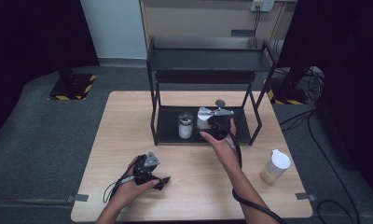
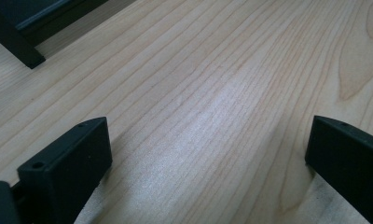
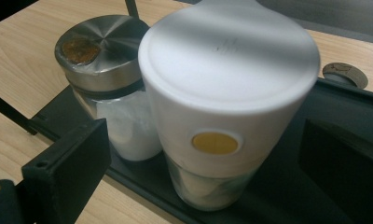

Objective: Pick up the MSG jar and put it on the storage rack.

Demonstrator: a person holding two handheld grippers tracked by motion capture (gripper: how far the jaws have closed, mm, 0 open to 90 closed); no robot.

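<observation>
Down at the near edge, the left gripper (image 1: 165, 179) rests on the table (image 1: 128, 121), jaws spread wide with bare wood between them in its own view; it has no part in this step and is best left parked there. Farther right, the right gripper (image 1: 208, 132) reaches into the bottom shelf of the rack (image 1: 166, 122), where the white-lidded jar (image 3: 222, 116) stands just beside a steel-capped jar (image 3: 103, 70), the two nearly touching. Right gripper jaws are open, one on each side of the white-lidded jar, not yet pressing it as far as I can tell. To do this well, I'd say slide the left jaw cleanly into the narrow gap between the jars without nudging the steel-capped one, close on the glass below the lid, then lift straight and low under the upper shelf. Another jar (image 1: 275, 167) waits far right on the table.
</observation>
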